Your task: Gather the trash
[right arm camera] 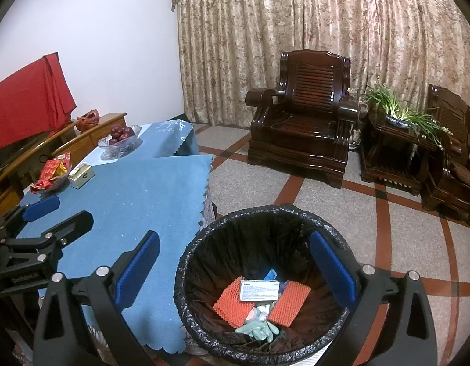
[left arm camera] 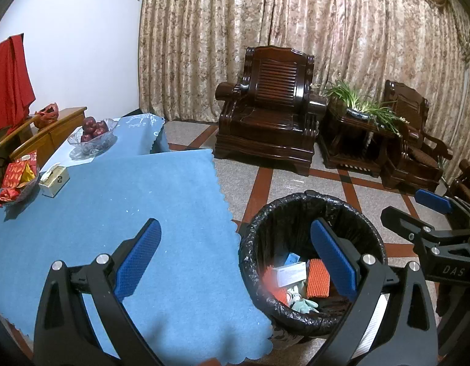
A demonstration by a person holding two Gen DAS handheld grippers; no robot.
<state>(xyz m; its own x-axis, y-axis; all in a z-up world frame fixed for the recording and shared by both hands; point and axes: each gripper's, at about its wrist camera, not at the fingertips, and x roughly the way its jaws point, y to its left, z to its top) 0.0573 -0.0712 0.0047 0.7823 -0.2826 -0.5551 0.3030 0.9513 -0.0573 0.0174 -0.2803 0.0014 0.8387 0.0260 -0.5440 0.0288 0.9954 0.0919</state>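
A bin with a black liner (left arm camera: 250, 244) (right arm camera: 204, 235) stands on the floor beside the blue-clothed table (left arm camera: 143, 201) (right arm camera: 143, 195). Inside lie a white box (left arm camera: 289, 274) (right arm camera: 259, 290), orange mesh pieces (left arm camera: 317, 279) (right arm camera: 231, 303) and a pale green glove (right arm camera: 259, 331). My left gripper (left arm camera: 235, 256) is open and empty over the table's right edge and the bin. My right gripper (right arm camera: 235, 265) is open and empty above the bin. Each gripper shows in the other's view, the right (left arm camera: 417, 213) and the left (right arm camera: 52, 216).
On the table's far left stand a bowl of red packets (left arm camera: 16, 183) (right arm camera: 53, 174), a tissue box (left arm camera: 55, 180) (right arm camera: 81, 176) and a glass bowl of apples (left arm camera: 93, 132) (right arm camera: 120, 138). Dark wooden armchairs (left arm camera: 271, 106) (right arm camera: 305, 122) and a plant stand (left arm camera: 356, 128) line the curtain.
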